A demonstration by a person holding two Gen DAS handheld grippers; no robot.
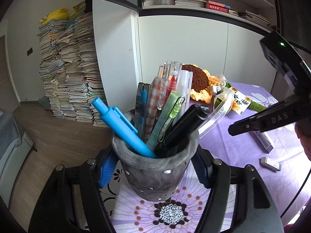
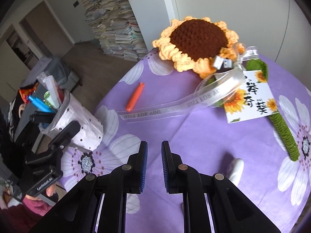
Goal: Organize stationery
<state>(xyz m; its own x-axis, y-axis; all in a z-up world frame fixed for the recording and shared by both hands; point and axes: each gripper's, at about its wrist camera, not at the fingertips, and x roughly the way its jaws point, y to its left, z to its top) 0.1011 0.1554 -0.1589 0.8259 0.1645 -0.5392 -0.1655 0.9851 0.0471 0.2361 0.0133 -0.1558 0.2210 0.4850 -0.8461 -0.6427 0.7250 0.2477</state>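
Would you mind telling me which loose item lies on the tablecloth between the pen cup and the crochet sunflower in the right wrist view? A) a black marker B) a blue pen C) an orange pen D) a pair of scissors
C: an orange pen lies flat on the purple tablecloth, apart from the pen cup and the sunflower; the blue pen stands in the cup.

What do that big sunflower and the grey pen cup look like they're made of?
The sunflower looks crocheted from matte yarn: looped stitches show on its brown centre, ruffled orange petals and green stem. The pen cup, gripped by the left gripper, seems to be soft fabric or coated paper rather than hard plastic: its rim is wrinkled and folded over, with small dots on the wall.
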